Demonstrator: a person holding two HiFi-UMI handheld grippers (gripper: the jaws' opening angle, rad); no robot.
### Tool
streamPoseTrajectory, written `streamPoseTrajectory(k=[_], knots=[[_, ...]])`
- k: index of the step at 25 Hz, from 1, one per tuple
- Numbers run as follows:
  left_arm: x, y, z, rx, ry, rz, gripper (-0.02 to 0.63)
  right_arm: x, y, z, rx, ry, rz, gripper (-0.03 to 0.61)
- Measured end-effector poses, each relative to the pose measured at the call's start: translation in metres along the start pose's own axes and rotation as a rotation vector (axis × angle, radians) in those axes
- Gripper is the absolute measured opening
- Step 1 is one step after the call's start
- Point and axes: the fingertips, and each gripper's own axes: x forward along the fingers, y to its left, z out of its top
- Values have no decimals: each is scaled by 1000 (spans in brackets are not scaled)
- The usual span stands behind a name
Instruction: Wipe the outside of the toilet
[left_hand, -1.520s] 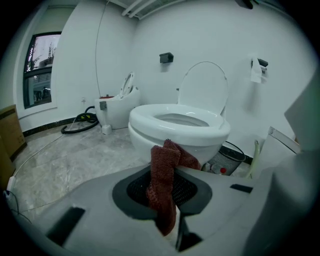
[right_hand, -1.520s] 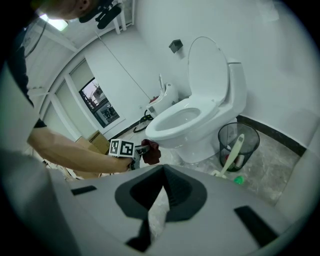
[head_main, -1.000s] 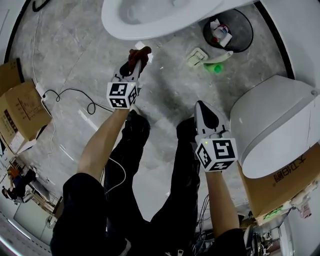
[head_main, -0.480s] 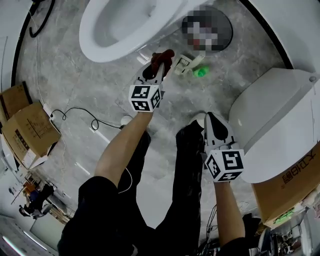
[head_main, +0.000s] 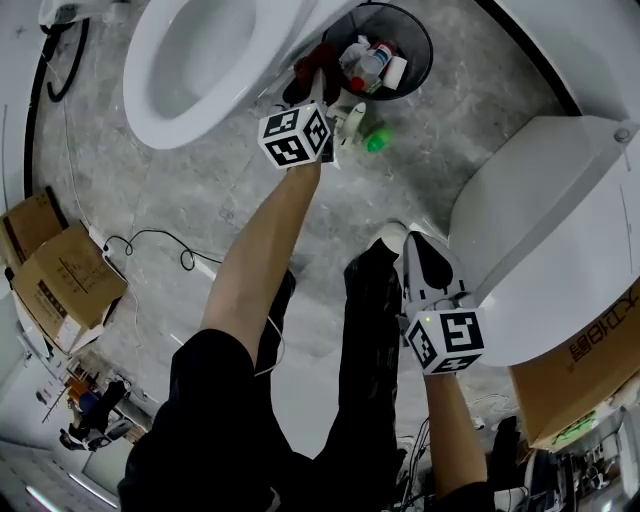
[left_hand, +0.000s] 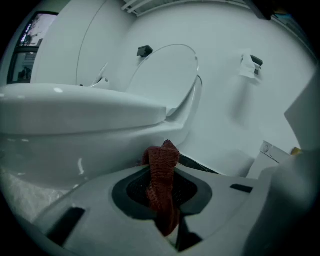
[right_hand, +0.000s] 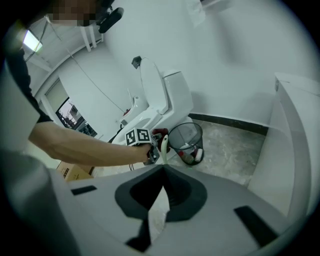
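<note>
Right tool (right_hand: 161, 170) was nearest, held low beside the person's legs, jaws together with nothing in them, pointing at the floor (head_main: 200, 200). A white fixture (head_main: 540, 240) sat just to its right on a cardboard box (head_main: 580, 370). Left arm was stretched forward. The left tool (left_hand: 167, 175) was clamped on a red cloth (left_hand: 162, 185), with the cloth sticking up past the jaw tips. From the head view the cloth (head_main: 312, 68) sat between the toilet (head_main: 190, 60) and the wire waste bin (head_main: 428, 65), right at the bowl's outer side. The left gripper view put the cloth just under the bowl's rim (left_hand: 75, 120); touching or a hair short, could not tell. A green bottle (head_main: 377, 140) lay on the floor near the bin. Seat lid stood up at the back. Judged stage: wiping at the start or barely under way, with no wiped patch visible. Bowl side, base and tank looked left to do.
</note>
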Motion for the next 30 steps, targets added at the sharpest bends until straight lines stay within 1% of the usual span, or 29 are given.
streamPoseTrajectory(k=[2, 7, 11, 15, 23, 30], knots=[[9, 2, -1, -32, -12, 24, 60, 1, -2, -6, 11, 11, 2, 2], [18, 10, -7, -59, -18, 55, 60, 6, -6, -10, 17, 22, 7, 2], [13, 25, -11, -74, -23, 97, 58, 13, -3, -9, 24, 23, 9, 2], [3, 38, -12, -81, -38, 125, 58, 19, 11, -10, 18, 27, 26, 2], [-24, 57, -16, -77, -25, 120, 58, 29, 40, -16, -1, 48, 48, 2], [-55, 84, -25, -69, -11, 132, 60, 38, 66, -21, -25, 64, 65, 2]])
